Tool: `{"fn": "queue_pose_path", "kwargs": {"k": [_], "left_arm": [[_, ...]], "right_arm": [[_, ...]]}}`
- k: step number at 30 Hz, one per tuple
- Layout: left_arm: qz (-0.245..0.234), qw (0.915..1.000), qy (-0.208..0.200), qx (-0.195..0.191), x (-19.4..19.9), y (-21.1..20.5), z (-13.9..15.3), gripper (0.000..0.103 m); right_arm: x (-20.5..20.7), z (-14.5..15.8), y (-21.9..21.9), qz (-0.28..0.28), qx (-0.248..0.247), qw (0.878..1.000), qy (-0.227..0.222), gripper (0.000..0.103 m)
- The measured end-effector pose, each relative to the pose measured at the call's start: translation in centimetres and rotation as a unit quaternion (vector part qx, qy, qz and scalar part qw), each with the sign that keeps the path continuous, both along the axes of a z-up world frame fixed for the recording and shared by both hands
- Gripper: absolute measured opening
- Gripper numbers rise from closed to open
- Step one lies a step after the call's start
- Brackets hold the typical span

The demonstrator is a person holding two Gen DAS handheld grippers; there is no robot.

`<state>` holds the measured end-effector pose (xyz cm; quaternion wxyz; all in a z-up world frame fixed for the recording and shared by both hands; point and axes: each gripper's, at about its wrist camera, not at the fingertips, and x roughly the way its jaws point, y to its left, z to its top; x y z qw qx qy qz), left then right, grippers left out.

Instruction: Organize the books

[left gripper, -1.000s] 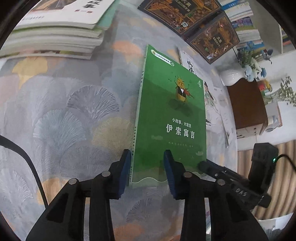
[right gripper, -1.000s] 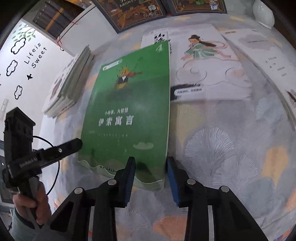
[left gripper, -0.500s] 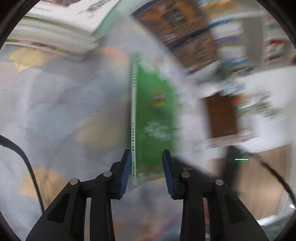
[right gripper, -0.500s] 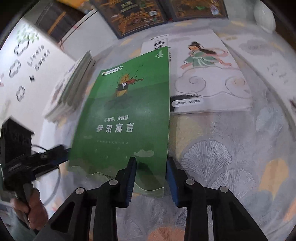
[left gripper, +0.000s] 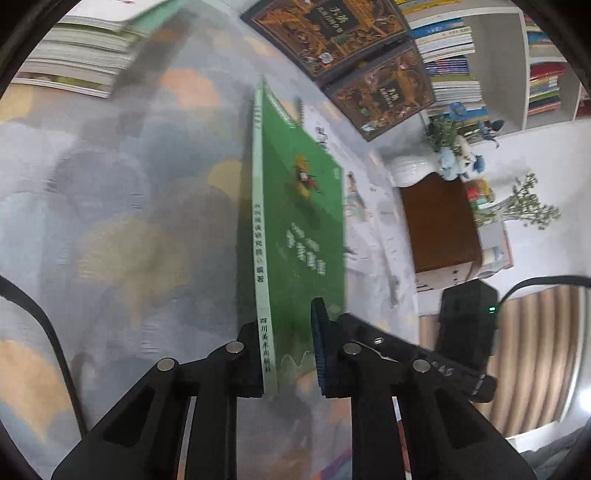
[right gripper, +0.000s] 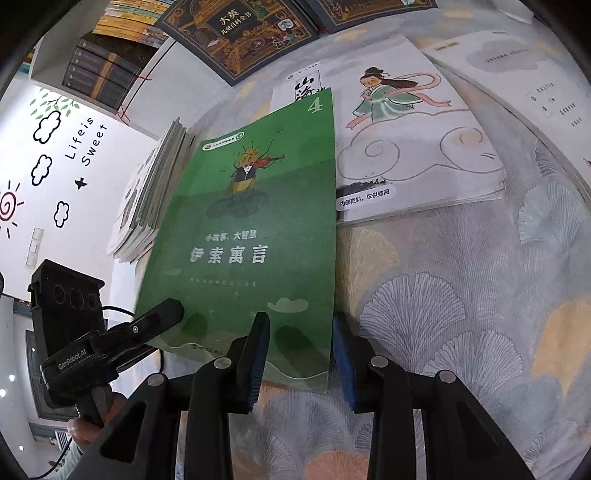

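A green book (left gripper: 295, 221) with a cricket playing a violin on its cover (right gripper: 251, 229) is tipped up, spine side raised off the patterned cloth. My left gripper (left gripper: 286, 325) is closing on its lower spine corner, and the pads press both faces. In the right wrist view the left gripper (right gripper: 166, 314) reaches the book's lower left edge, with a person's hand (right gripper: 85, 432) on its handle. My right gripper (right gripper: 300, 321) stands astride the book's lower right corner with its fingers apart: one finger crosses the cover, the other sits beside the right edge.
A stack of books (left gripper: 74, 55) lies at the far left (right gripper: 147, 192). A white book with a robed figure (right gripper: 406, 147) lies right of the green one. Dark ornate books (left gripper: 332, 29) lie at the far edge, with a bookshelf (left gripper: 461, 48), a brown cabinet (left gripper: 439, 221) and a vase (left gripper: 410, 170) beyond.
The left gripper's jaws have drawn in onto the book's spine corner. The book has tipped from lying flat to nearly edge-on in the left view. The right gripper has hardly moved.
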<state>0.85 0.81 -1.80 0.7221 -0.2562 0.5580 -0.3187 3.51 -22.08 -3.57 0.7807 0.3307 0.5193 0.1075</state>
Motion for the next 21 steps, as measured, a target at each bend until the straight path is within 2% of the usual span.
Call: {"fn": "queue_pose_path", "kwargs": {"k": [2,5,7,10,14,15,16,17,19,21], "left_arm": [[0.011,0.9993,0.008,-0.036,0.1,0.1,0.5,0.014],[0.026,0.9952,0.026,-0.091,0.9,0.6,1.0,0.014],[0.029,0.9931,0.037,-0.107,1.4,0.5,1.2,0.014],[0.038,0.9848,0.074,-0.153,1.8,0.4,0.6,0.014],[0.047,0.9773,0.103,-0.179,1.7,0.3,-0.2,0.013],[0.048,0.9749,0.112,-0.186,1.7,0.3,-0.5,0.013],[0.048,0.9759,0.114,-0.18,1.6,0.4,-0.5,0.013],[0.049,0.9792,0.11,-0.163,1.5,0.5,-0.4,0.013],[0.048,0.9879,0.098,-0.11,1.5,0.7,-0.2,0.013],[0.047,0.994,0.083,-0.053,1.5,1.1,0.1,0.013]], "right_arm": [[0.0,-0.1,-0.5,-0.005,0.019,1.0,0.012,0.034],[-0.7,-0.3,-2.1,-0.032,0.072,0.997,0.027,0.049],[-1.3,-0.6,-3.3,-0.058,0.114,0.991,0.028,0.058],[-1.8,-2.0,-4.4,-0.087,0.189,0.977,0.04,0.058],[-1.3,-3.5,-4.4,-0.117,0.272,0.955,0.036,0.058],[-0.9,-3.5,-4.2,-0.116,0.286,0.951,0.033,0.054],[-0.7,-3.5,-3.9,-0.116,0.297,0.947,0.028,0.038],[-0.3,-3.3,-3.6,-0.116,0.291,0.949,0.026,0.035],[0.1,-2.0,-3.6,-0.113,0.243,0.963,0.014,0.025],[0.2,-0.4,-3.3,-0.094,0.176,0.98,0.003,0.024]]}}
